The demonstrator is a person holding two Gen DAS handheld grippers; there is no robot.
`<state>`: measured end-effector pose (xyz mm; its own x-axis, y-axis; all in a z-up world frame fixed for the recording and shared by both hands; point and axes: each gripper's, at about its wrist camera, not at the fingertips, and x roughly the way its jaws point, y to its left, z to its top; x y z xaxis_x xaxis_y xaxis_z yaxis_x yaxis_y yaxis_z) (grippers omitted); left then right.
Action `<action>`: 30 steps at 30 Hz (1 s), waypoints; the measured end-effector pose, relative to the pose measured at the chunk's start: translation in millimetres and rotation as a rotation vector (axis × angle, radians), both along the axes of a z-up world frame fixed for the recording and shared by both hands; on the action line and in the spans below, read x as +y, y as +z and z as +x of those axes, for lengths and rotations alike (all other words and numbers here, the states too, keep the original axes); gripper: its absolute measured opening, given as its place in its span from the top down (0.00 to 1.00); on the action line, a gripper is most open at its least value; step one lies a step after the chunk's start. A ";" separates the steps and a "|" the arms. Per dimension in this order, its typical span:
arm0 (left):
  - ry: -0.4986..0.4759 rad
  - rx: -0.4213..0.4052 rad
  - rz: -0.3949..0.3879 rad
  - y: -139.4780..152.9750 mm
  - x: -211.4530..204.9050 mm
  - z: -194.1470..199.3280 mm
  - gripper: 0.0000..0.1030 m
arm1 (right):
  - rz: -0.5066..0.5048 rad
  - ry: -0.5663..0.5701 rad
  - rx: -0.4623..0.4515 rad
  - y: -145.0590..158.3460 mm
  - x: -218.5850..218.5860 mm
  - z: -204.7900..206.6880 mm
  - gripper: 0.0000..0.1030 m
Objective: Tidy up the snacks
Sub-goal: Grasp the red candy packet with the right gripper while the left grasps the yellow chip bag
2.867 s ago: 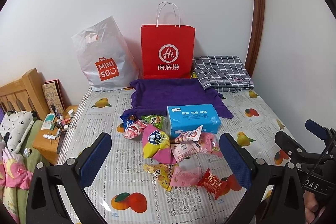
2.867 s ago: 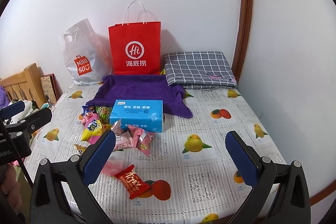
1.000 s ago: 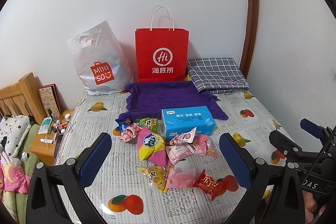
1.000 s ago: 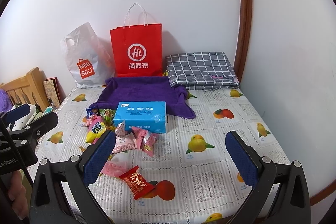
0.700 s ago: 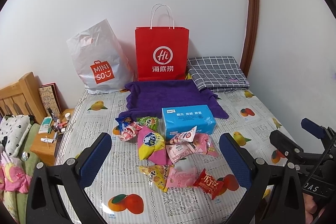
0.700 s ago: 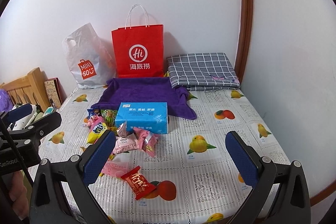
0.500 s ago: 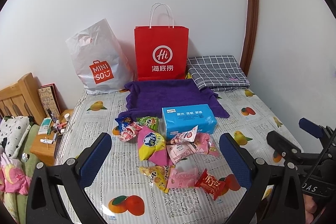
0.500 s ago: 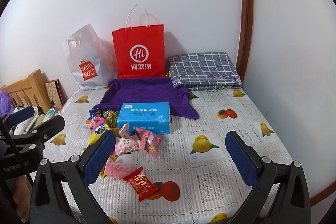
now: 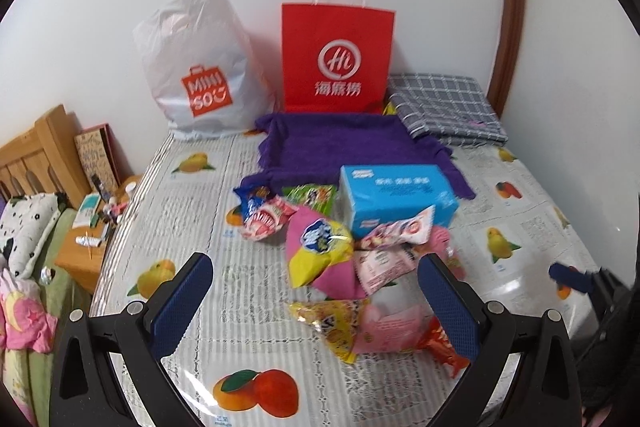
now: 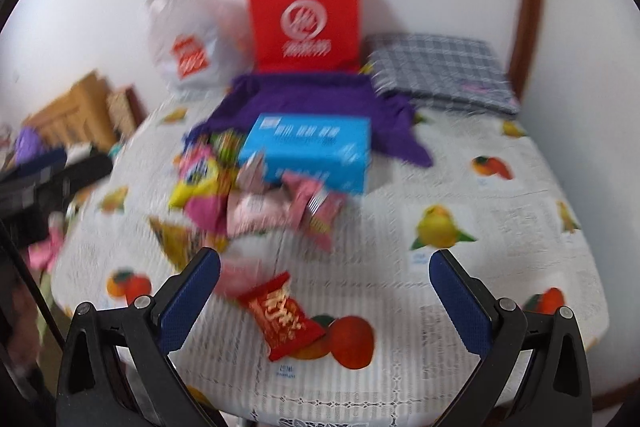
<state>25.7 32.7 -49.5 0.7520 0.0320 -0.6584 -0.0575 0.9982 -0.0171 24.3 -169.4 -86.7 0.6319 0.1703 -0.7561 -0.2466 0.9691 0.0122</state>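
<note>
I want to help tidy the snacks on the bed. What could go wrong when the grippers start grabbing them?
1. The snack packets lie heaped and overlapping, so a gripper might pinch two at once or knock others aside.
2. The red packet lies nearest the bed's front edge; a nudge could push it off.
3. The right gripper view is blurred, so it seems to be moving fast and might miss. Both grippers, left gripper included, are open and empty.
</note>
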 end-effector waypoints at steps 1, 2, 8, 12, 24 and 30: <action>0.004 0.006 0.002 -3.3 1.9 1.5 0.00 | -0.001 0.008 0.006 -8.1 0.7 -0.8 0.03; 0.010 0.015 0.003 -7.1 4.7 3.7 0.00 | 0.004 0.013 0.023 -17.5 0.8 -0.8 0.06; 0.044 0.051 -0.017 -26.1 21.6 12.4 0.00 | 0.105 0.051 0.135 -56.5 -2.3 2.2 0.23; 0.053 0.068 -0.027 -34.9 29.3 16.6 0.01 | 0.081 0.096 0.147 -69.5 8.1 -0.2 0.31; -0.049 0.132 -0.065 -62.4 17.1 27.7 0.01 | -0.065 0.149 0.124 -90.4 24.5 -6.7 0.58; -0.064 0.170 -0.071 -81.9 9.8 34.0 0.01 | -0.070 0.049 0.108 -89.4 -1.2 5.2 0.60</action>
